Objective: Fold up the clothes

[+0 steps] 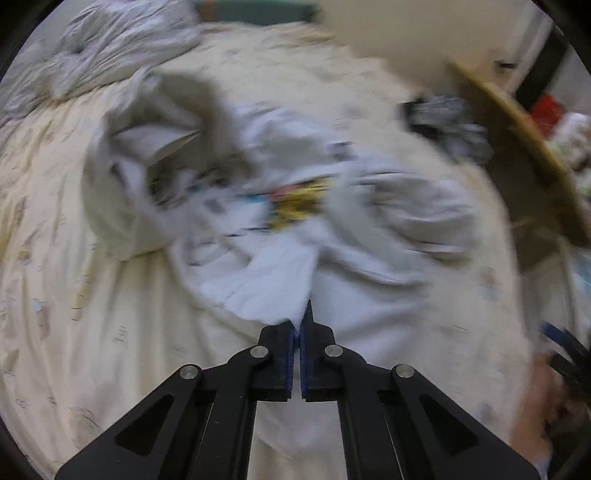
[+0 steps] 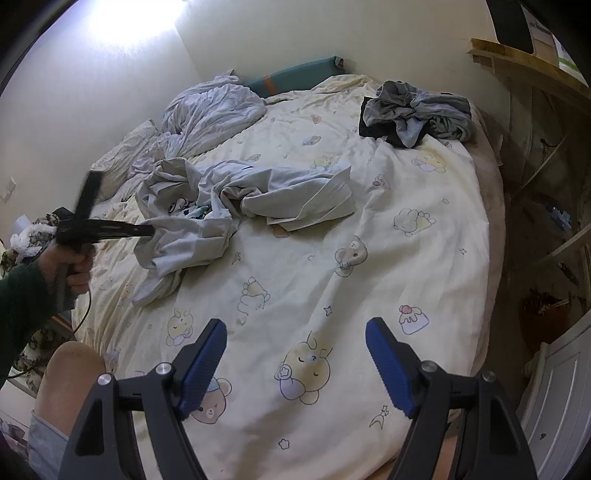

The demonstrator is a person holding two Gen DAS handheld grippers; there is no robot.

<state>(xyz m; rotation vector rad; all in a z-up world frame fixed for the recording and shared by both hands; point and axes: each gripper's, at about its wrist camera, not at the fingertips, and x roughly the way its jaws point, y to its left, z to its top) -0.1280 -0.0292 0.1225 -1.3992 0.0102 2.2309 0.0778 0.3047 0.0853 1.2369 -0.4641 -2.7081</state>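
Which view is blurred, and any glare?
Left wrist view: motion blur smears the light grey shirt and bedspread; only the left gripper, shut on shirt fabric, stays sharp. Right wrist view: sharp, with blown-out glare on the wall.

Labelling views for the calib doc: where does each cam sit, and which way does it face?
Left wrist: on the left gripper, facing down at the light grey shirt; own fingers shut on its cloth.
Right wrist: on the right gripper, jaws open, facing across the bed; shows the person's left hand and a knee.
Shared: shirt, cartoon-print bed cover, left gripper.
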